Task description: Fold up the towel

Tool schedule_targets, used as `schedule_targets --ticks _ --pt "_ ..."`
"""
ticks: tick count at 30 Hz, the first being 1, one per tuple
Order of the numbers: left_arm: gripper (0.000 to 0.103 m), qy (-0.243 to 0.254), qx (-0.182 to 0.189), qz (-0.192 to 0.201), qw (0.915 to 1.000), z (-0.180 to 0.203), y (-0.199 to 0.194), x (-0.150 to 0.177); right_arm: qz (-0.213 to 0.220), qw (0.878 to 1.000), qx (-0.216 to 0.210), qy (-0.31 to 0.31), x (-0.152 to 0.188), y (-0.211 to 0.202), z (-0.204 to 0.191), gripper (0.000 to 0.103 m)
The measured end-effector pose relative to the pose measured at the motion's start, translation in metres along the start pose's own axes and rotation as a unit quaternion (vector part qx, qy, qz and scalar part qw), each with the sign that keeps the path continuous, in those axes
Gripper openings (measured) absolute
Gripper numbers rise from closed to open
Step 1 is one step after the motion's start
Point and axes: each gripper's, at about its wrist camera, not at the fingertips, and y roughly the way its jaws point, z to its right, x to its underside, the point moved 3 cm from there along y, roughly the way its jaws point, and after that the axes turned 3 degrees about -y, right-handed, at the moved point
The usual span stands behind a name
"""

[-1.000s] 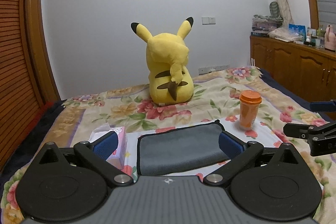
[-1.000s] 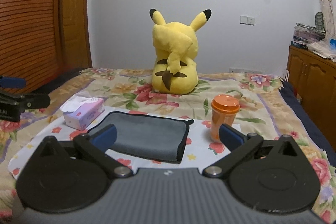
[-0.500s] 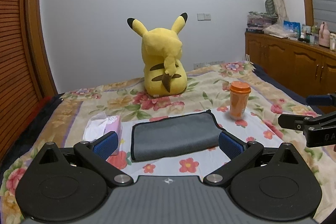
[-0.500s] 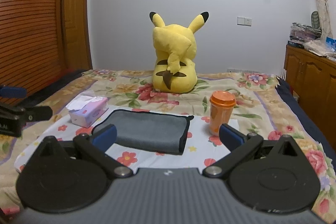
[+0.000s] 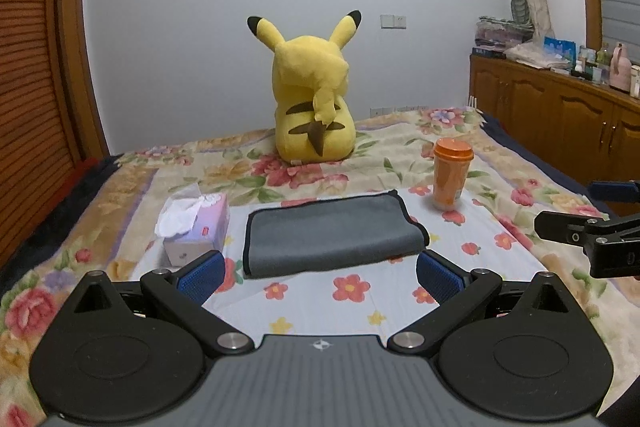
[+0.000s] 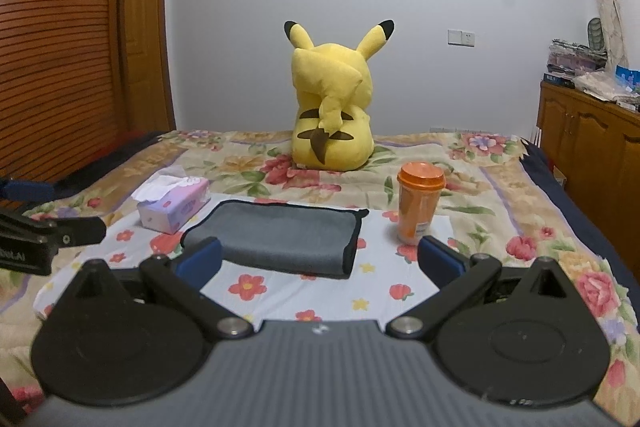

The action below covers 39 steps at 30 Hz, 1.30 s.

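Note:
A grey towel with a dark hem lies folded flat on a pale flowered cloth on the bed; it also shows in the right wrist view. My left gripper is open and empty, held back from the towel's near edge. My right gripper is open and empty, also short of the towel and off to its right. The right gripper's fingers show at the right edge of the left wrist view, the left gripper's fingers at the left edge of the right wrist view.
A tissue box sits left of the towel, an orange lidded cup to its right. A yellow plush toy sits behind. A wooden cabinet stands right of the bed, a wooden wardrobe left.
Both grippers have drawn back and up from the towel, which now looks farther away. The towel lies as before, folded.

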Motion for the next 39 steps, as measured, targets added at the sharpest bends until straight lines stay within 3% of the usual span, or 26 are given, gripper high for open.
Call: schedule_targets --ticks 25,39 --pt "0.103 -0.036 -0.001 -0.04 0.9986 0.002 -0.004 0.043 -0.038 0.999 -0.005 0.006 0.04 -0.002 -0.009 0.103" --pt "0.103 -0.033 -0.02 -0.052 0.9979 -0.001 0.007 0.064 -0.058 0.998 0.003 0.006 0.059 0.012 -0.007 0.103"
